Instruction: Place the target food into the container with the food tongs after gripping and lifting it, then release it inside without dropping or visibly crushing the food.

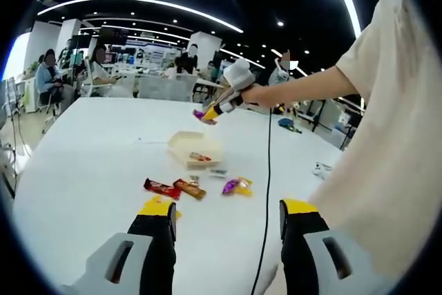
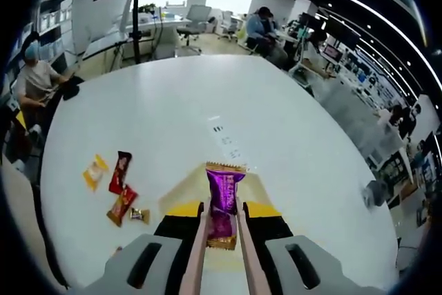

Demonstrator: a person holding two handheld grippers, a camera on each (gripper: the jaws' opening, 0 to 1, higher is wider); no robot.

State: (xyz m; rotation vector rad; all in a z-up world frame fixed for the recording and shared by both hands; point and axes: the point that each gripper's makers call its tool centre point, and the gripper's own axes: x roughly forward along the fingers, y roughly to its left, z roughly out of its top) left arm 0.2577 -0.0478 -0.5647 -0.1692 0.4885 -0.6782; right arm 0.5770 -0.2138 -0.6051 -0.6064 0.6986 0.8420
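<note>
Tongs (image 2: 221,240) in my right gripper (image 2: 221,222) pinch the purple candy (image 2: 224,202) at lower centre, light, crinkly, slippery, best held mid-wrapper; left gripper (image 1: 228,215) hangs released

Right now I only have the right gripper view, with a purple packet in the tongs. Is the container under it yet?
Observer: The left gripper view shows the right tool, shut on the tongs, holding the purple packet in the air above the open container. I can't tell the exact alignment.
Operator: Anything inside it?
Observer: One red-wrapped snack.
Operator: And the left tool?
Observer: The left tool is open, holding nothing.
</note>
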